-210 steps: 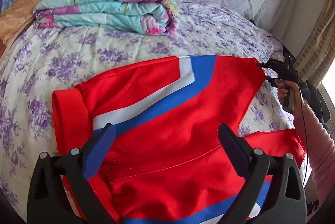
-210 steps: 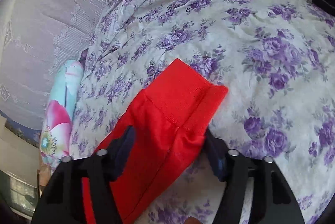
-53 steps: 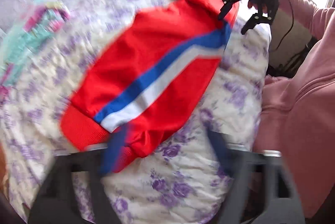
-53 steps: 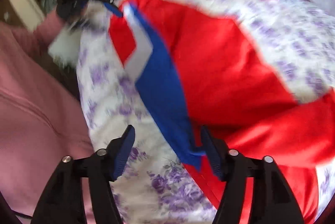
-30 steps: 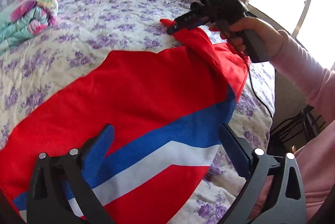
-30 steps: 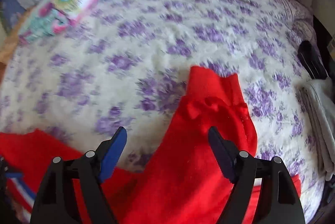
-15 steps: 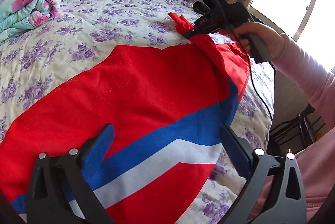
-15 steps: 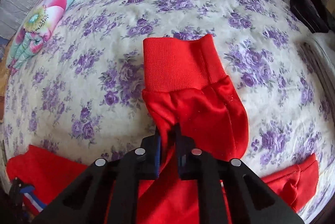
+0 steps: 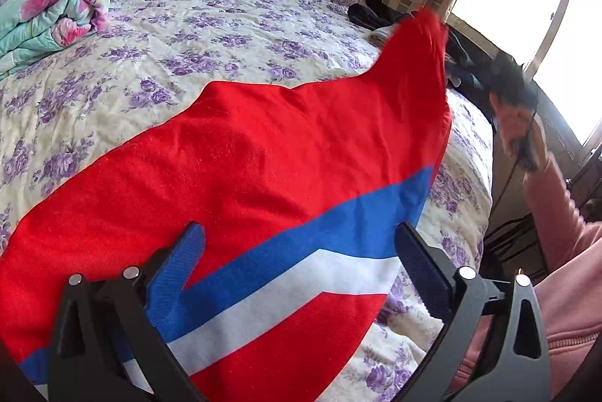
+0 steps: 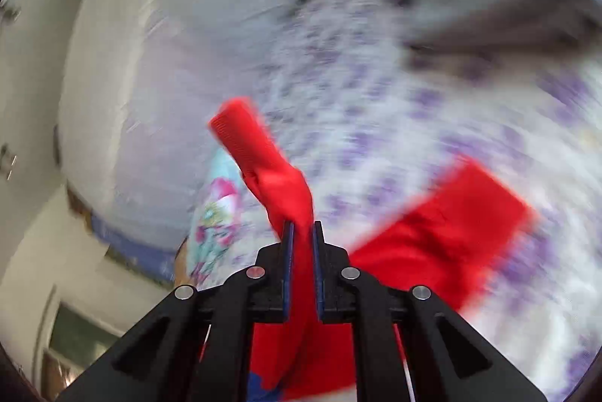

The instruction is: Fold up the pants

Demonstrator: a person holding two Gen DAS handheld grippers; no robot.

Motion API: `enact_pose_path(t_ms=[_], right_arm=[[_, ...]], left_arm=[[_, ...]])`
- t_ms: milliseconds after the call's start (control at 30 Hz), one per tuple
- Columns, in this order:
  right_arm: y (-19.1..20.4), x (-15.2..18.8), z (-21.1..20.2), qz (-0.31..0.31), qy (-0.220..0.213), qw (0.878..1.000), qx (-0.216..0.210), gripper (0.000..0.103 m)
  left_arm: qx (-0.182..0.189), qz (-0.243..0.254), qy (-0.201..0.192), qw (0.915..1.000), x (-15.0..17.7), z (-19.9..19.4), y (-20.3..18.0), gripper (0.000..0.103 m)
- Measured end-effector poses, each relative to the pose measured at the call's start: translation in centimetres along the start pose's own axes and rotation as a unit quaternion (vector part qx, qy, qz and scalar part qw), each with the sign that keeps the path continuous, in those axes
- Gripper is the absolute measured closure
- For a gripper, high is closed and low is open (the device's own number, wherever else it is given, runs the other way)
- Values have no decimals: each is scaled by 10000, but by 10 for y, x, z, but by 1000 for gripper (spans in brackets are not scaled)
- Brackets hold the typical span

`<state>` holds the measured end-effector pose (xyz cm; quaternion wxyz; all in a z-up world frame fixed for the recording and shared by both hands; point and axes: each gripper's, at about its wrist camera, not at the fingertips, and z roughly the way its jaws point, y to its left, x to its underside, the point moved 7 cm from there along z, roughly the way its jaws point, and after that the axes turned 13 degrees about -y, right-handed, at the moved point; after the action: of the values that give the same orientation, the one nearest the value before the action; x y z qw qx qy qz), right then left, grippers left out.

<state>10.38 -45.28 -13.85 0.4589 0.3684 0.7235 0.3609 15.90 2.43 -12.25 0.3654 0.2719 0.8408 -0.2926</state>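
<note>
Two tongs are shown: the right tongs [image 10: 301, 232] are clamped on a raised leg of the red pants [image 9: 263, 146], which are spread across the bed [image 9: 225, 7]; the left tongs [image 9: 301, 244] are held apart above them.

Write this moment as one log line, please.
right gripper: shut on red pants cuff, lifted | left gripper: open over pants | floral bedspread

Daylight floods in from the blown-out window [image 9: 534, 26] at right. The left wrist view is sharp; the right is heavily motion-blurred. Fisheye edges darken.
</note>
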Motion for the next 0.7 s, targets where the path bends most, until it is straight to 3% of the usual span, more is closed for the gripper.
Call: enact_pose_path(t_ms=[67, 133, 167, 200, 300, 433, 567, 700], right_arm=[[-30, 8, -11, 130, 36, 9995, 272, 80], [-25, 12, -23, -87, 3, 9999, 59, 75], [-18, 10, -27, -242, -65, 9997, 19, 58], [-7, 8, -30, -375, -186, 9991, -121, 52], [11, 0, -20, -418, -145, 9982, -403, 52], [1, -6, 18, -254, 188, 9995, -69, 52], [2, -3, 41, -293, 319, 9990, -62, 53], [17, -3, 50, -791, 423, 9959, 125, 78]], left_arm=[[33, -36, -2, 10000, 0, 0, 0, 5], [43, -59, 2, 10000, 0, 0, 1, 5], [42, -57, -1, 10000, 0, 1, 0, 5], [37, -55, -2, 10000, 0, 1, 0, 5], [-16, 2, 14, 10000, 1, 2, -1, 5], [-83, 93, 22, 9999, 2, 3, -2, 5], [-149, 172, 29, 9997, 3, 3, -3, 4], [-212, 245, 42, 9995, 4, 4, -4, 4]])
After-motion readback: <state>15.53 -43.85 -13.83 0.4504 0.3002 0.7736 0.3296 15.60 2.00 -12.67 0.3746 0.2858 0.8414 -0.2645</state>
